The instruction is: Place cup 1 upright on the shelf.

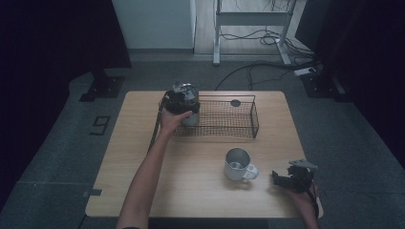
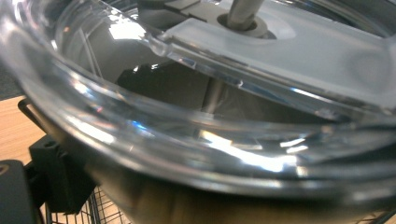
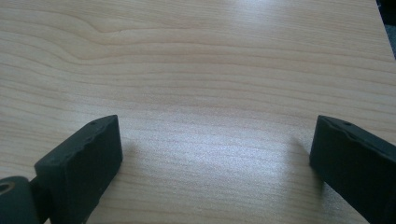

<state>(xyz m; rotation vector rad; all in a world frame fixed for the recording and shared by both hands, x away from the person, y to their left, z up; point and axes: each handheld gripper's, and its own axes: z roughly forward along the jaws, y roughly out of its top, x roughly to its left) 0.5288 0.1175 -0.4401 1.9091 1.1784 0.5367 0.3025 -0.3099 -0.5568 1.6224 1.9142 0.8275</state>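
Holding a steel tumbler [image 1: 190,102] by its rim, the left tool [image 1: 179,101] sits at the left end of the wire basket [image 1: 241,125], which serves as landmark for every entry here.

Item 1, steel tumbler: metal body, clear plastic lid [image 2: 289,46] with a straw-like stem through its centre. It stands upright at the left end of the wire basket; whether its base rests on the mesh or hangs just above it cannot be told. In the left gripper view the lid and rim crowd the lens, with one black jaw at the lower left against the metal wall.

Item 2, left tool: clamped on the tumbler's rim, jaws part-way apart around the wall.

Item 3, wire basket: dark, rectangular, long side across the surface [image 1: 143,157], set toward the far edge. A small dark disc [image 1: 235,102] lies at its far wall (nature unclear).

Item 4, metal mug [image 1: 237,163]: upright, mouth up, handle to the right, on the surface nearer the person than the basket, well apart from it.

Item 5, right tool [image 1: 282,179]: near the front right corner, to the right of the mug and well apart from the basket. Its jaws stand wide, nothing between them but bare wood grain.
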